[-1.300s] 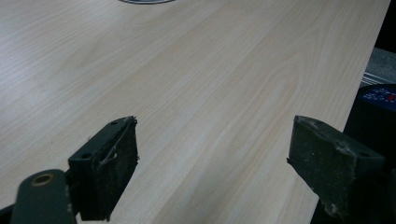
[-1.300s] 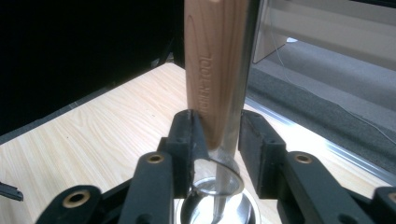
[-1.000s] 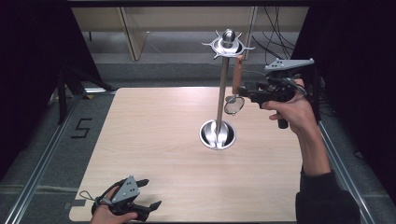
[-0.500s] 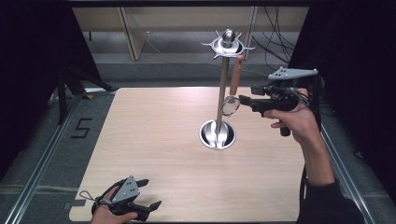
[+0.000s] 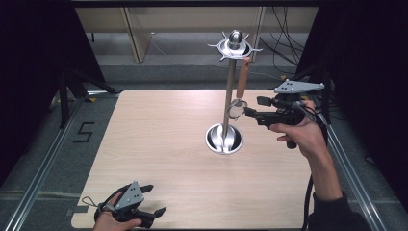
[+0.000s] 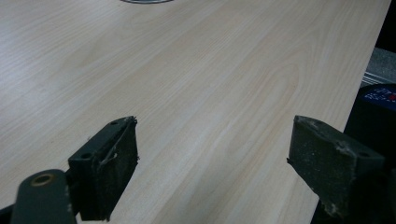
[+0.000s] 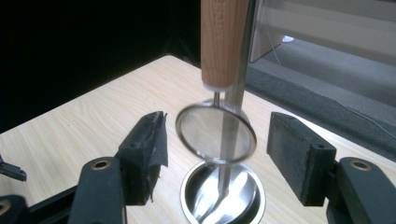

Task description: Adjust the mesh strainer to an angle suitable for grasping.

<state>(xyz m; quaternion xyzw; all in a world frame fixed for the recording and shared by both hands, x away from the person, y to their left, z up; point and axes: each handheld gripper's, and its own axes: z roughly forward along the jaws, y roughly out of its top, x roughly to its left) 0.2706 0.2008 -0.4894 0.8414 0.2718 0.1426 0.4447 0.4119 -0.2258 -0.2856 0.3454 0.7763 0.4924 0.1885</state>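
Observation:
A steel stand [image 5: 230, 96] rises from a round base [image 5: 224, 138] at mid-table. From its hooked top [image 5: 235, 45] hangs a small strainer with a wooden handle [image 5: 242, 77] and a round wire head [image 5: 236, 109]. My right gripper [image 5: 252, 113] is level at that head, and its jaws have just been opening. In the right gripper view the round head [image 7: 215, 133] hangs between the pads [image 7: 149, 144] without touching them, so the right gripper [image 7: 217, 154] is open. My left gripper [image 5: 155, 199] rests at the table's near left edge, open [image 6: 212, 154] over bare wood.
The wooden table [image 5: 159, 139] has a metal rail [image 5: 43, 168] along its left side and another at the right. A shelf unit [image 5: 139, 33] and cables [image 5: 284, 38] lie beyond the far edge. The stand's base [image 7: 224, 196] sits right below the right jaws.
The right jaws have spread apart and let go of the strainer's head, which now hangs free on the stand. The right hand has sunk a little. The left hand has not moved.

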